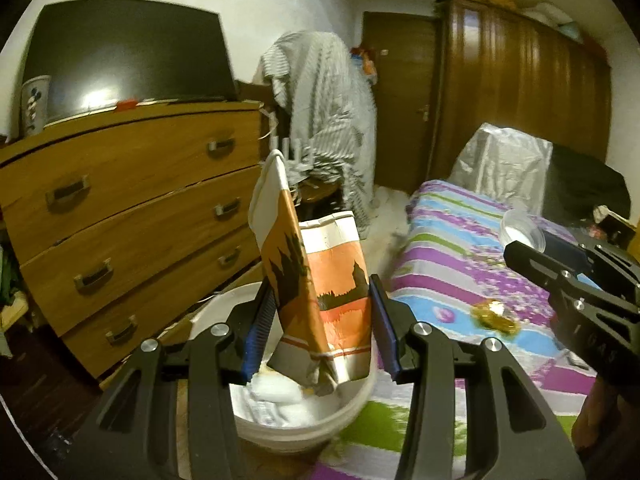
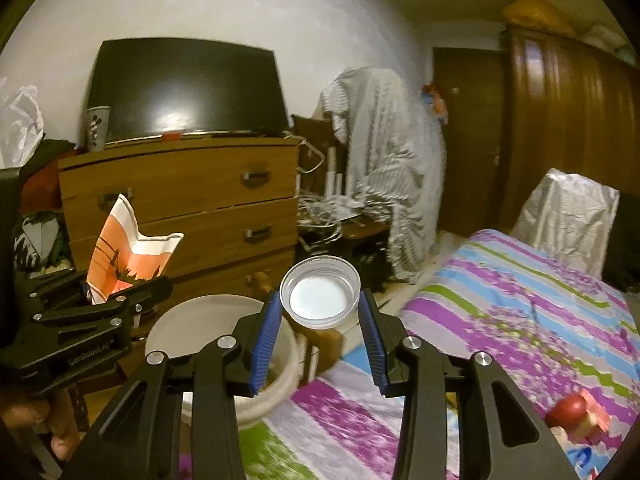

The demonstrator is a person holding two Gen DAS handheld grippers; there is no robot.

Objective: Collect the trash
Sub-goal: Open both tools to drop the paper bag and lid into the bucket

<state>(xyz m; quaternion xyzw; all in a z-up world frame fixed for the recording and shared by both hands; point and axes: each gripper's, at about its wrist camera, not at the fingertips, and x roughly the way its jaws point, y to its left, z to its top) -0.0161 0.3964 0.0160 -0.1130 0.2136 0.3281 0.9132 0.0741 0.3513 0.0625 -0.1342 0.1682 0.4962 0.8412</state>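
L gripper (image 1: 322, 308) fingers clamp an orange-and-white carton (image 1: 320, 296), held upright over the white bucket (image 1: 304, 428) (tissue inside). R gripper (image 2: 320, 304) fingers grip a clear plastic lid (image 2: 320, 292) beside the bed (image 2: 500, 300).

Dim warm indoor light, yellow cast in both views. Glare patch on the dark TV screen (image 1: 120, 56), so the source sits behind the cameras. Heavy fisheye bending, black vignette in the corners. Motion blur smears the striped bedspread (image 2: 520, 320) and draped cloth (image 2: 384, 168). Near foreground sharper. Noisy, soft shadows.
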